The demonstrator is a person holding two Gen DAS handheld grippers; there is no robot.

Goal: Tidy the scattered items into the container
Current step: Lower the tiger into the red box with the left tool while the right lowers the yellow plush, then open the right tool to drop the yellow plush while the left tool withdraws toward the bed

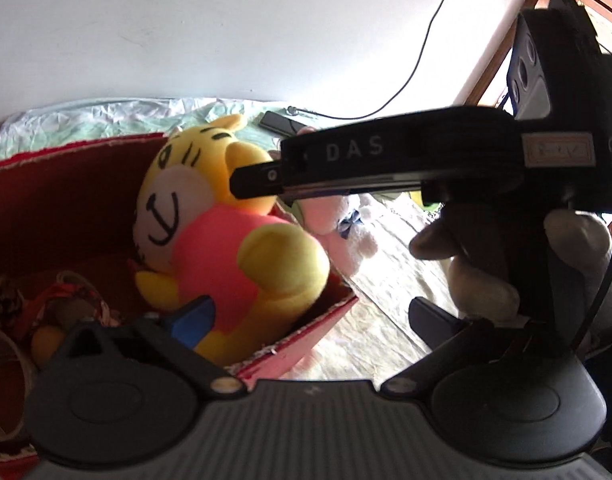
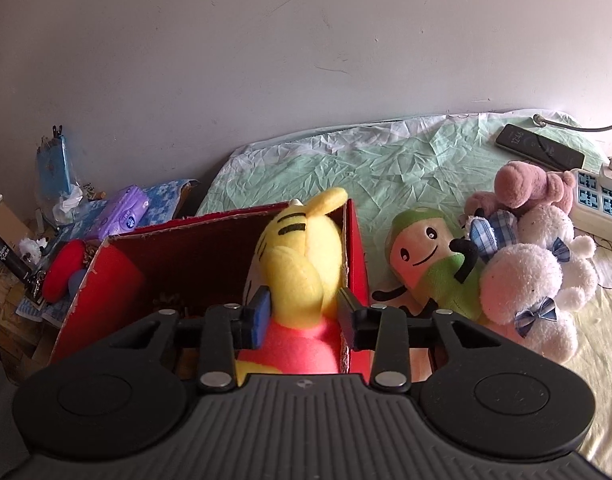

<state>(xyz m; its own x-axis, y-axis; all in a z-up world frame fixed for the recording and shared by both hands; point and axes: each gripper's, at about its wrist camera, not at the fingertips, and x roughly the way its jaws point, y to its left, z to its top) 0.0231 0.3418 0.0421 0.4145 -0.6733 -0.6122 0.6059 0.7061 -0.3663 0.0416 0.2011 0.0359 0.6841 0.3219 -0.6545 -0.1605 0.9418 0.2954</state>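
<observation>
Right tongs (image 2: 304,314) pinch the yellow tiger plush (image 2: 302,256), lowering it into the red box (image 2: 356,248); left tongs (image 1: 310,316) hang released.

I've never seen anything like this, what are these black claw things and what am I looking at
A person holds a two-finger gripper in each hand; a camera on each looks along its fingers. One picture is from the left gripper: open, empty, at a red box. The other is from the right gripper, fingers either side of a yellow tiger plush in that box; whether they squeeze it is unclear. On the bed lie a green plush, white plush toys and a phone.
</observation>
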